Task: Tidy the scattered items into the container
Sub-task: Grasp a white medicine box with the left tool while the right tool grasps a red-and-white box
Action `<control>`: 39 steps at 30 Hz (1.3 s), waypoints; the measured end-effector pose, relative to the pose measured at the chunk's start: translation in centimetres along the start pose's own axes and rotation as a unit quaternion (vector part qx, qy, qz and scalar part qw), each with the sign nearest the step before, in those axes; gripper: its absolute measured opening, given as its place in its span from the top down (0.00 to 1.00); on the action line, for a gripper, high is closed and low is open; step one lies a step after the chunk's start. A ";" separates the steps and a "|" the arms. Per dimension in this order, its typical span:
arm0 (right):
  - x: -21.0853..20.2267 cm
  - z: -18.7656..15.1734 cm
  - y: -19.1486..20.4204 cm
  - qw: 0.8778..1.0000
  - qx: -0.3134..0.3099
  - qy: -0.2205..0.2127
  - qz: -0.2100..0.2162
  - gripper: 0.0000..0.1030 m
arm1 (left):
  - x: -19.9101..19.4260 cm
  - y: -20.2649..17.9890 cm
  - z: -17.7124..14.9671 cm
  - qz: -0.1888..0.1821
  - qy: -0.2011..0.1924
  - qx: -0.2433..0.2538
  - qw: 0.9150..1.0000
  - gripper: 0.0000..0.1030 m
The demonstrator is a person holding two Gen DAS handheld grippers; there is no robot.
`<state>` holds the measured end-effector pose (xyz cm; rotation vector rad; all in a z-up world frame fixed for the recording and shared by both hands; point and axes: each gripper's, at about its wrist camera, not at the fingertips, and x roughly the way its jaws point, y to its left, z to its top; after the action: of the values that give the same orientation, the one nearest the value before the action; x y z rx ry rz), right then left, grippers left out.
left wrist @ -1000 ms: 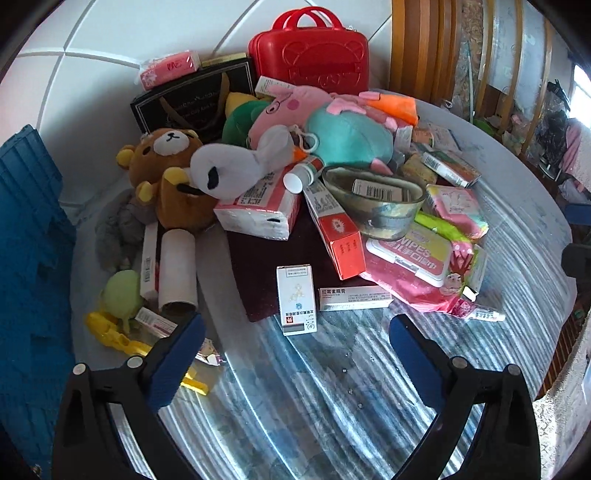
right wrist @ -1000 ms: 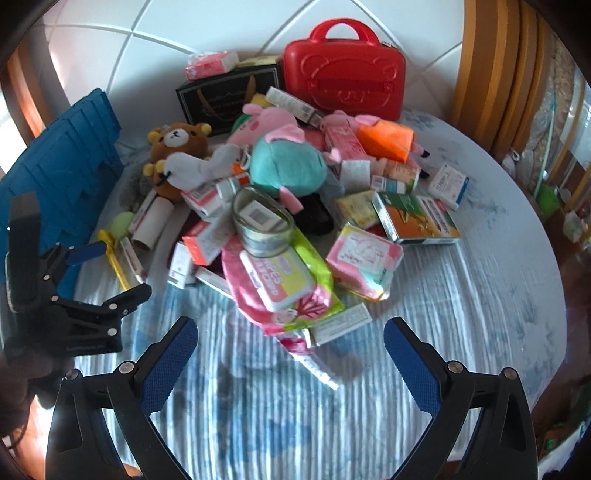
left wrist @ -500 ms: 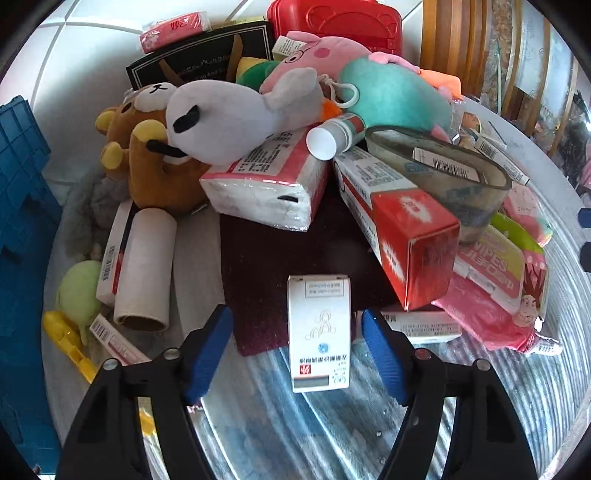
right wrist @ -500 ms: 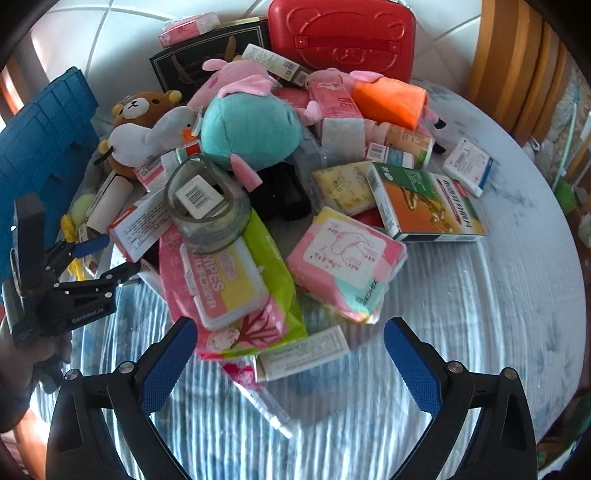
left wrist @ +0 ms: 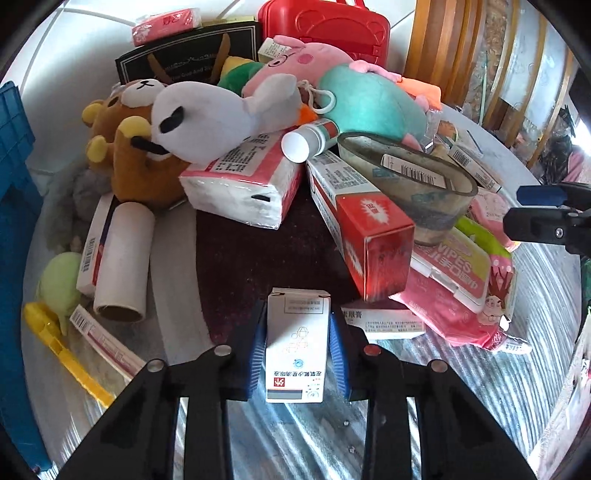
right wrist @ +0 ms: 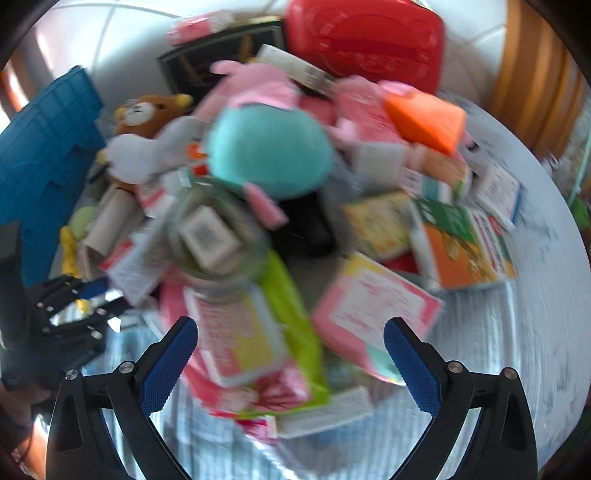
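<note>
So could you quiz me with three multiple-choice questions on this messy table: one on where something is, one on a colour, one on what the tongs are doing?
1. Where is the small white box?
A. Between the left tongs' pads
B. On the red case
C. Inside the tape roll

2. What colour is the case at the back?
A. Blue
B. Red
C. Green

3. How do the right tongs stand?
A. Shut on a plush
B. Shut on the wipes
C. Open, holding nothing

Answers: 1 A, the blue pads flank the box as the jaws close. 2 B, it is plainly red with a handle. 3 C, its pads stand wide apart above the pile.
</note>
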<state>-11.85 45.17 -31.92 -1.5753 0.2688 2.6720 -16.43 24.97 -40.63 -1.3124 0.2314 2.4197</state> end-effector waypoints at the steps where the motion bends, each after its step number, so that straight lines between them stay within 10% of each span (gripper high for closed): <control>1: -0.1 0.2 0.9 1.000 -0.005 -0.002 0.007 0.01 | -0.3 0.0 -0.2 0.000 -0.002 0.000 1.000 0.70; 19: 5.0 3.1 11.3 1.000 -0.002 0.013 0.019 0.19 | -5.4 5.8 -4.0 0.047 -0.010 -0.043 0.998 0.70; 24: 7.0 3.4 10.5 0.999 0.014 0.029 -0.008 0.58 | -6.2 6.1 -4.3 0.044 -0.019 -0.049 0.998 0.70; 39: 3.1 1.8 8.8 0.999 0.030 0.025 -0.002 0.78 | -7.6 5.6 -3.5 0.039 -0.035 -0.053 0.997 0.70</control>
<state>-15.89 36.63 -32.55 -1.6266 0.3429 2.5986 -12.27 16.86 -36.44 -1.2815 0.1400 2.5700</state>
